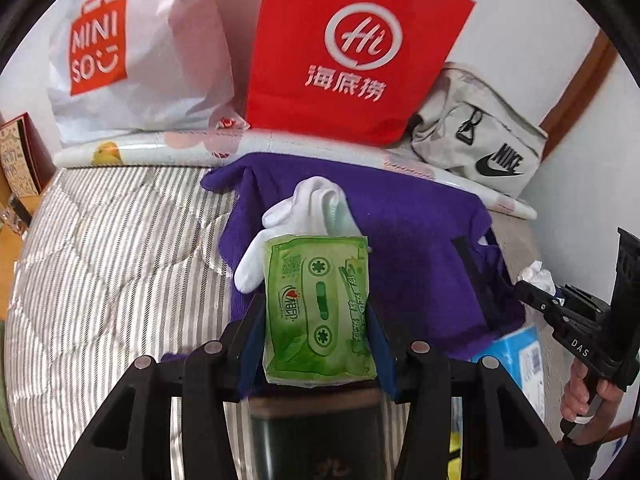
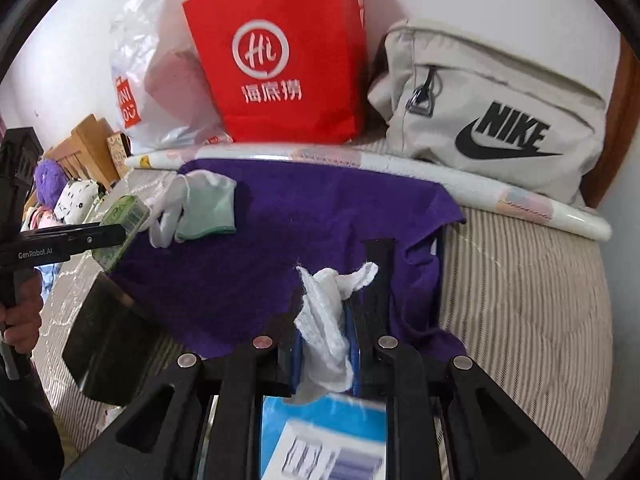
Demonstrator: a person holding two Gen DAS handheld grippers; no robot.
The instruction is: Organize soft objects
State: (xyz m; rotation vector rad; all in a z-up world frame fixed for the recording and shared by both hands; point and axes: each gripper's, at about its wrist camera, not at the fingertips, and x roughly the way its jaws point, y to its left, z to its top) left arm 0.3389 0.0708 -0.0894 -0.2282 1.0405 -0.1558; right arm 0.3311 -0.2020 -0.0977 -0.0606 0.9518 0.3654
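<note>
My left gripper (image 1: pixel 314 300) is shut on a green tissue pack (image 1: pixel 320 320), its blue pads pressing both long sides. Just beyond it lie white gloves (image 1: pixel 312 208) on a purple cloth (image 1: pixel 420 240) spread over the bed. My right gripper (image 2: pixel 336 292) is shut on a crumpled white tissue (image 2: pixel 324 320) above a blue pack (image 2: pixel 324 428). In the right wrist view the left gripper (image 2: pixel 116 236) shows at the left edge with the green pack (image 2: pixel 120 220), next to the gloves (image 2: pixel 192 200). The right gripper (image 1: pixel 536 292) appears at the right of the left wrist view.
A red paper bag (image 1: pixel 352 48), a white Miniso bag (image 1: pixel 132 52) and a grey Nike bag (image 1: pixel 480 140) stand against the wall behind a rolled printed sheet (image 1: pixel 160 148). The striped quilt (image 1: pixel 100 260) covers the bed. A dark boxy object (image 2: pixel 108 340) sits at the left.
</note>
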